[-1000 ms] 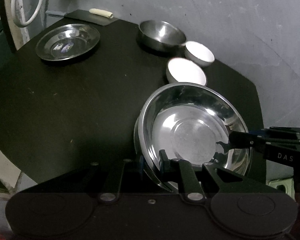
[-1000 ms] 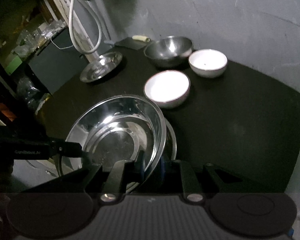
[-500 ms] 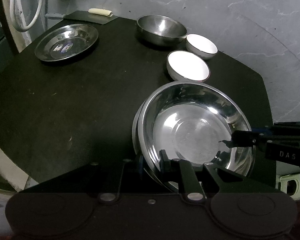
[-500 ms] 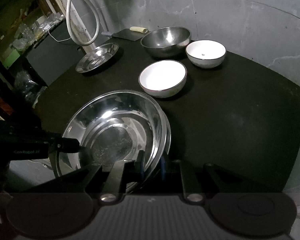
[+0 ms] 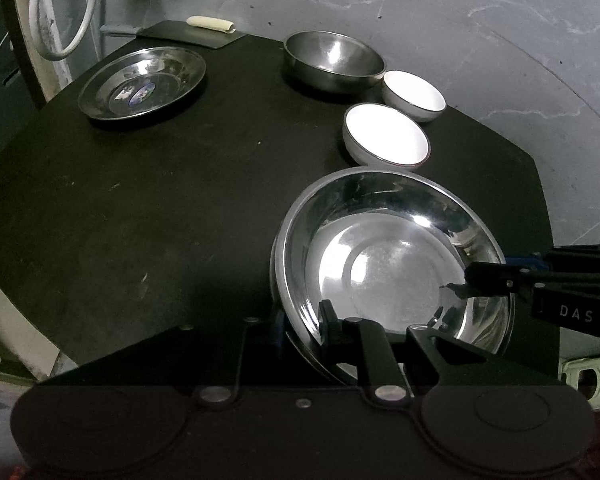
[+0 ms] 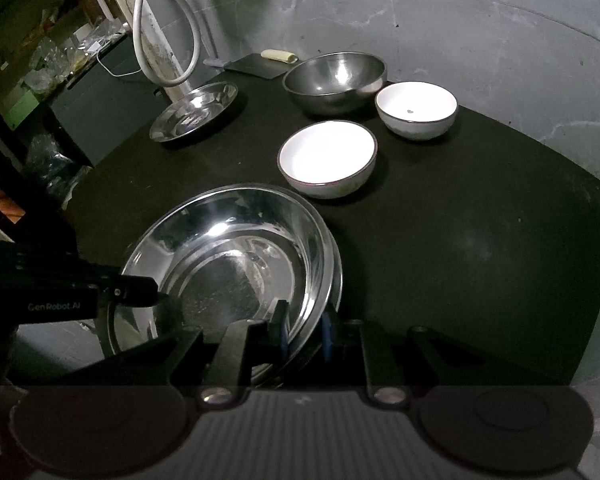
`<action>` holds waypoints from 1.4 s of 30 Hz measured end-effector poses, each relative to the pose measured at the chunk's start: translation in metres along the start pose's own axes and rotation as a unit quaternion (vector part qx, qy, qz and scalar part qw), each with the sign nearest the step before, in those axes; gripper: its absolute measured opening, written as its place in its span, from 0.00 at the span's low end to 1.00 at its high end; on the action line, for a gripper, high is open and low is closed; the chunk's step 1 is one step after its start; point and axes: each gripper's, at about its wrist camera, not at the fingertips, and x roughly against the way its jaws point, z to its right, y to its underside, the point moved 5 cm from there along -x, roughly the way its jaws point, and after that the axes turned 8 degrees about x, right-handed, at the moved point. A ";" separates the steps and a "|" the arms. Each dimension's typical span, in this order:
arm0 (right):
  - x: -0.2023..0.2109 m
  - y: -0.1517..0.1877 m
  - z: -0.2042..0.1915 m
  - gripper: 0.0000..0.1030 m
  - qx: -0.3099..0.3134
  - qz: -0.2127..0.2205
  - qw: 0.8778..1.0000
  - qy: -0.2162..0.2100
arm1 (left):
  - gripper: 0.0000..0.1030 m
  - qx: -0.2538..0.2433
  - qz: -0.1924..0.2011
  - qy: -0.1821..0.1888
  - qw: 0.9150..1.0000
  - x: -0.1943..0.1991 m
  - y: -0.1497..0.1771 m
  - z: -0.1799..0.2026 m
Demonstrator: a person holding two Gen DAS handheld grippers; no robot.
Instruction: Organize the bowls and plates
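Note:
A large steel plate (image 5: 384, 256), stacked on a second one, lies at the near right of the black table (image 5: 140, 200). My left gripper (image 5: 304, 324) is shut on its near rim. My right gripper (image 6: 304, 328) is shut on the opposite rim of the same stack (image 6: 236, 256); it shows at the right in the left wrist view (image 5: 496, 276). Beyond stand two white bowls (image 5: 386, 136) (image 5: 414, 90), a steel bowl (image 5: 334, 60) and a small steel plate (image 5: 144, 82).
A dark flat board with a pale roll (image 5: 210, 24) on it lies at the table's far edge. White cable loops (image 5: 64, 20) hang at the left. A grey wall stands behind. Cluttered shelves (image 6: 40, 60) are at the left.
Both cameras have pulled back and risen slightly, so the table appears lower. Both grippers keep their hold on the plate stack, which has settled flatter.

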 end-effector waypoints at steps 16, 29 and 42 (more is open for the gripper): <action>-0.003 -0.004 -0.003 0.20 0.006 0.000 1.000 0.006 | 0.19 0.003 -0.002 -0.002 1.000 -0.003 0.000 0.000; -0.006 -0.008 -0.002 0.28 0.014 0.005 1.000 0.027 | 0.23 0.007 0.003 0.001 1.000 -0.002 0.000 0.000; -0.004 -0.009 -0.007 0.73 0.026 0.020 0.999 0.033 | 0.72 0.041 0.034 -0.007 0.999 0.014 -0.011 -0.006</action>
